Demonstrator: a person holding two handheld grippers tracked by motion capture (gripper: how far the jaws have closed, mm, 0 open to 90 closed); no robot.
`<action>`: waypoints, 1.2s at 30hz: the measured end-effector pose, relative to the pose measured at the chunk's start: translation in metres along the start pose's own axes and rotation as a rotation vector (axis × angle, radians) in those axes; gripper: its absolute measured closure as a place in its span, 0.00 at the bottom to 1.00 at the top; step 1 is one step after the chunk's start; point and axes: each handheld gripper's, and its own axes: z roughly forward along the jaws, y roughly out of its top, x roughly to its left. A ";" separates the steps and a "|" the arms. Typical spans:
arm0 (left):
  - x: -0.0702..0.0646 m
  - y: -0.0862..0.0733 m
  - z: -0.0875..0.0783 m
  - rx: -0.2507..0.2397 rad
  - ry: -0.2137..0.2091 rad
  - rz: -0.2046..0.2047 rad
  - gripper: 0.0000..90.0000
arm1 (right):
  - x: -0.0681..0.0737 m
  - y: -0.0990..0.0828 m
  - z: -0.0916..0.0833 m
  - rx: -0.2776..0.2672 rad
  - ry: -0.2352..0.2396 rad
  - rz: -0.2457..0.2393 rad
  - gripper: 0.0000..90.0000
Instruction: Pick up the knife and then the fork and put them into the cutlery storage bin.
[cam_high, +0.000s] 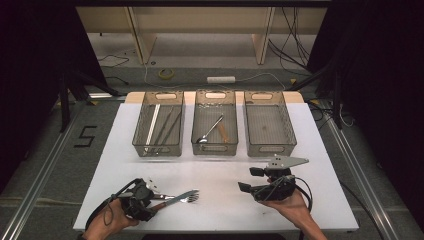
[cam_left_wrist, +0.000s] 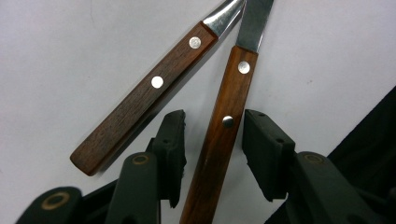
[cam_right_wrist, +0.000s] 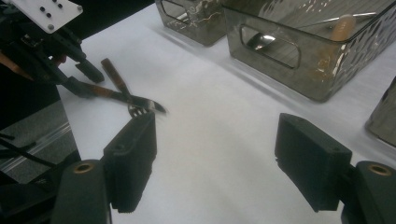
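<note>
Brown wooden handles (cam_left_wrist: 219, 140) with silver rivets, black claws (cam_left_wrist: 212, 140), a white bench (cam_high: 225, 170), grey-tinted mesh-patterned bins (cam_high: 269, 131).

- A white table (cam_high: 320, 165) carries everything here, its top pale and plain.
- Along the far edge stand three wire baskets in a row: the left basket (cam_high: 141, 127), the middle basket (cam_high: 197, 126), the right basket (cam_high: 287, 125), just beside one another.
- Near the front left corner lie a knife (cam_left_wrist: 219, 135) and a fork (cam_left_wrist: 144, 100) with wooden handles, metal ends crossing, handles apart.
</note>
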 end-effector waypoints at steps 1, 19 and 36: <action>0.000 0.000 0.000 0.001 -0.004 0.000 0.66 | 0.000 0.000 0.000 0.000 0.000 0.000 0.34; -0.002 0.006 0.001 0.034 -0.028 0.066 0.81 | 0.001 0.000 0.001 -0.002 0.002 -0.001 0.35; -0.003 0.007 -0.005 -0.023 -0.049 0.055 0.84 | 0.002 0.001 0.002 0.000 0.012 -0.007 0.35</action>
